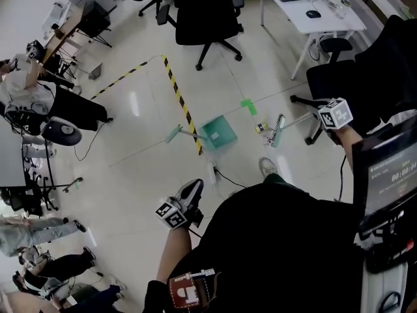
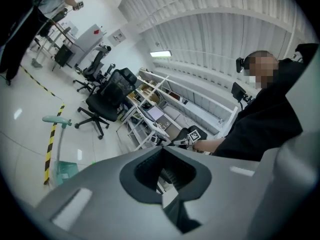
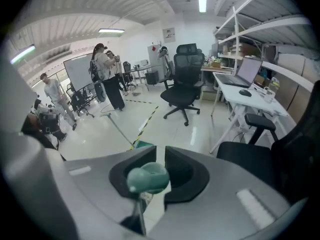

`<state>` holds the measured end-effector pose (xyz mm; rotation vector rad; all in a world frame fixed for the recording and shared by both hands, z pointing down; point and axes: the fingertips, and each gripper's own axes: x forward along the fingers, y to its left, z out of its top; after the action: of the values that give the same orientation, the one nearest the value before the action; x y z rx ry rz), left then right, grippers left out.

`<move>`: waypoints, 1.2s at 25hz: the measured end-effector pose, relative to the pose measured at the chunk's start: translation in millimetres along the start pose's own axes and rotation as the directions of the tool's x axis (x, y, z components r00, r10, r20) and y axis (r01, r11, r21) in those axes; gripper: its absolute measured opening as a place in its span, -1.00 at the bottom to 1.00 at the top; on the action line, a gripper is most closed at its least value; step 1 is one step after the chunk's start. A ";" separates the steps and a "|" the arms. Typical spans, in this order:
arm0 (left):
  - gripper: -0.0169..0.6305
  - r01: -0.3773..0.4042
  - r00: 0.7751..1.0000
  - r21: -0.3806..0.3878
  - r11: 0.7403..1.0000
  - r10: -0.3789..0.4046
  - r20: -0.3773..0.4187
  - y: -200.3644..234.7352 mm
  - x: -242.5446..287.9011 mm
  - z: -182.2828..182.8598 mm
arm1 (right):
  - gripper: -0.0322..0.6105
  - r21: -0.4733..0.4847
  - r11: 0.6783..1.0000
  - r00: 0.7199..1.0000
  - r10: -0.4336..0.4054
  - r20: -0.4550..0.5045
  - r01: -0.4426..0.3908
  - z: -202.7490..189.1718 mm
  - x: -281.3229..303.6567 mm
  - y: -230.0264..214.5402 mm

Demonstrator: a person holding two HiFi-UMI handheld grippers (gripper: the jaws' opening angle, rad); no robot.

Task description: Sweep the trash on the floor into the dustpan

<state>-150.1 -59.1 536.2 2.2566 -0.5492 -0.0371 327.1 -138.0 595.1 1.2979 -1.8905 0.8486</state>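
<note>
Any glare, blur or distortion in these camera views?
Head view: light glare on the glossy floor; left gripper view: fisheye bends the ceiling, corners go black; right gripper view: the close broom handle tip is blurred, the background sharp.

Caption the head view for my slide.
Right claw on the broom handle, its head beside the green dustpan near striped floor tape; left claw shut, empty.
</note>
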 end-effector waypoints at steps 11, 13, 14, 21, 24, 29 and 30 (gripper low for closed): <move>-0.96 -0.052 0.999 -0.045 0.998 0.052 0.008 26.6 55.6 -6.6 | -0.74 -0.184 0.981 0.991 0.039 -0.130 -0.063 28.0 123.6 -53.8; -0.96 -0.048 0.999 -0.053 0.997 0.049 0.012 43.1 51.2 -4.9 | -0.74 -0.210 0.976 0.989 0.024 -0.149 -0.056 34.4 142.9 -51.3; -0.96 -0.044 0.999 -0.057 0.997 0.045 0.006 49.2 48.4 -6.3 | -0.74 -0.226 0.973 0.987 0.018 -0.159 -0.054 37.5 151.1 -48.7; -0.96 -0.037 0.999 -0.103 0.994 0.039 0.017 73.6 10.2 -14.7 | -0.74 -0.376 0.921 0.973 0.017 -0.230 -0.105 54.0 215.5 -3.3; -0.96 -0.055 0.998 -0.120 0.991 0.059 0.034 81.4 -14.2 -21.1 | -0.75 -0.393 0.908 0.967 0.043 -0.252 -0.143 59.5 248.2 22.9; -0.96 -0.102 0.992 -0.169 0.980 0.113 0.053 87.4 -49.1 -43.7 | -0.75 -0.359 0.908 0.957 0.122 -0.264 -0.215 68.3 295.8 73.1; -0.96 -0.109 0.991 -0.177 0.978 0.121 0.058 88.0 -54.6 -48.1 | -0.75 -0.354 0.908 0.957 0.136 -0.255 -0.223 71.4 303.3 82.8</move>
<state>-223.0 -55.3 624.0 2.0568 -0.6856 -0.1008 154.7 -324.7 793.6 0.7661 -1.8929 0.6447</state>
